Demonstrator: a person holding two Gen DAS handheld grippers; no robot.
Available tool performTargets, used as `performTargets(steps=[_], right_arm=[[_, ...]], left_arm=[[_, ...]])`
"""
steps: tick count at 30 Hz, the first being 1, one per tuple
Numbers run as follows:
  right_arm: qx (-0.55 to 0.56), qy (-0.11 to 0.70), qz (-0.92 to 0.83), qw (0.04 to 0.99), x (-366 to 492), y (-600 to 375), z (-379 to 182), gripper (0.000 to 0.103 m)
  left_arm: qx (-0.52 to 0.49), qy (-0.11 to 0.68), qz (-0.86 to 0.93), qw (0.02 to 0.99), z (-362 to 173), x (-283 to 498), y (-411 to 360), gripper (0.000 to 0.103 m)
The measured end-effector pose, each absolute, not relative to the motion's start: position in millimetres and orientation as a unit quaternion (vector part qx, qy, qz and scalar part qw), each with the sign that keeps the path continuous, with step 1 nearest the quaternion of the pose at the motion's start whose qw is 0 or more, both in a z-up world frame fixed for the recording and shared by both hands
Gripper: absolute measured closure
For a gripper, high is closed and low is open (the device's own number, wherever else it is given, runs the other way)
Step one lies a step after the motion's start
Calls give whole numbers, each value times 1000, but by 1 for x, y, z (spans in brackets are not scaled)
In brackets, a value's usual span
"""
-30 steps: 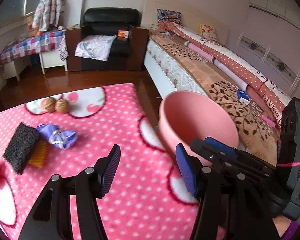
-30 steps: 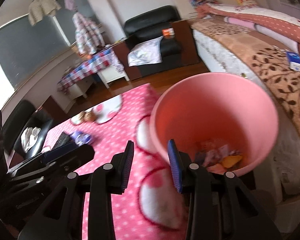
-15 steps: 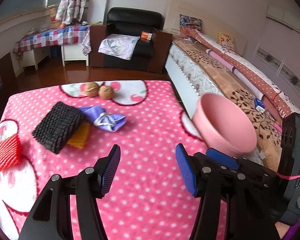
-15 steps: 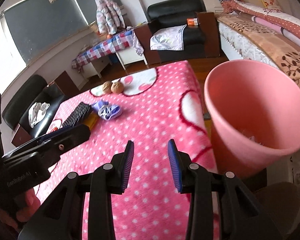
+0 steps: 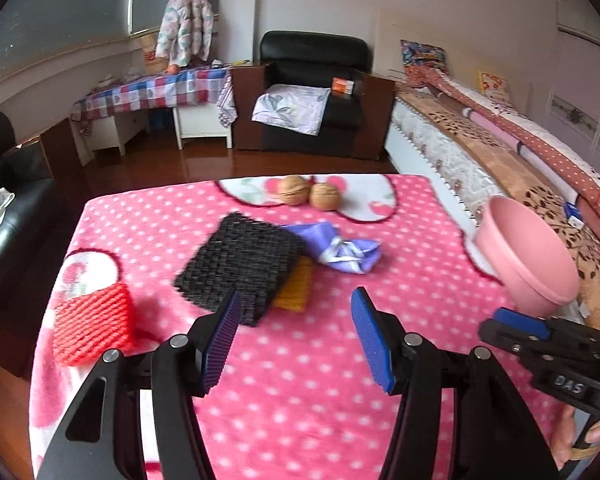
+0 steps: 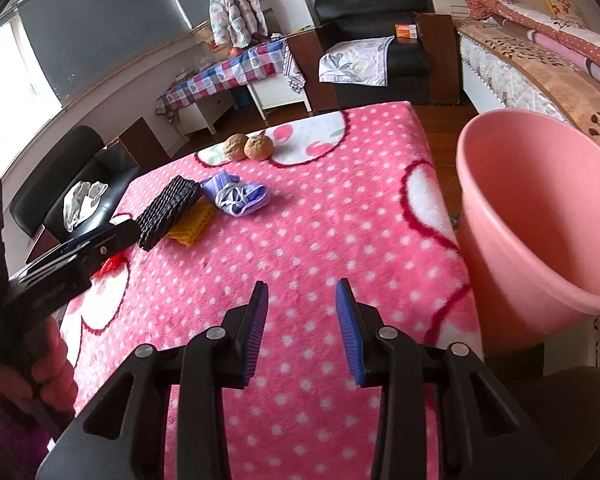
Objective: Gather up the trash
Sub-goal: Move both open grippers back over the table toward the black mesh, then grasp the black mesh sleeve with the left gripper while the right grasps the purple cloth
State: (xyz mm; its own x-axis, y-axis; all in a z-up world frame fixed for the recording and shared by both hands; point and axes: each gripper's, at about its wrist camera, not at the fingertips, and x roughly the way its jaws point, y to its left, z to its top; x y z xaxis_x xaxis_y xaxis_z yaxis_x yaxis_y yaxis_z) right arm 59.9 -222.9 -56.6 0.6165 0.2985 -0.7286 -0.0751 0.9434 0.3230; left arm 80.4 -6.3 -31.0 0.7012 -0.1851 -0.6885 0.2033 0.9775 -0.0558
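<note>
Two claws, left [image 5: 296, 334] and right [image 6: 302, 322], gape empty; black mesh [image 5: 242, 262] perhaps runs diagonally.

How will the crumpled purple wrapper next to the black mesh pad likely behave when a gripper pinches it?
The purple wrapper looks like thin creased film, so it will probably crush flat and feel very light. Its glossy folds suggest it may slip unless pinched across the bunched middle. Lying loose on the fuzzy pink blanket, it would likely slide rather than roll if nudged.

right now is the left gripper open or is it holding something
Open and empty. In its own wrist view the left gripper has its blue pads spread wide with only the pink blanket showing between them, just short of the black mesh pad.
</note>
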Motion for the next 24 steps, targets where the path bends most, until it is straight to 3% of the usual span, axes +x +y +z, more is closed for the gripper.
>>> performTargets(steps=[14,16,21,22,24], right_arm=[[108,440,130,882,74,-204,-63,67],[108,440,131,882,78,-203,-62,67],[102,438,137,882,96,-194,-58,67],[100,437,141,883,101,-191,-56,66],[96,435,148,883,108,-184,-54,52]], left_arm=[[66,402,-90,909,-65,125,-1,47],[68,405,-86,908,-71,129,1,55],[30,404,-89,910,-72,131,16,90],[15,404,-93,910,-70,130,21,91],[-14,399,-93,912,-66,128,30,92]])
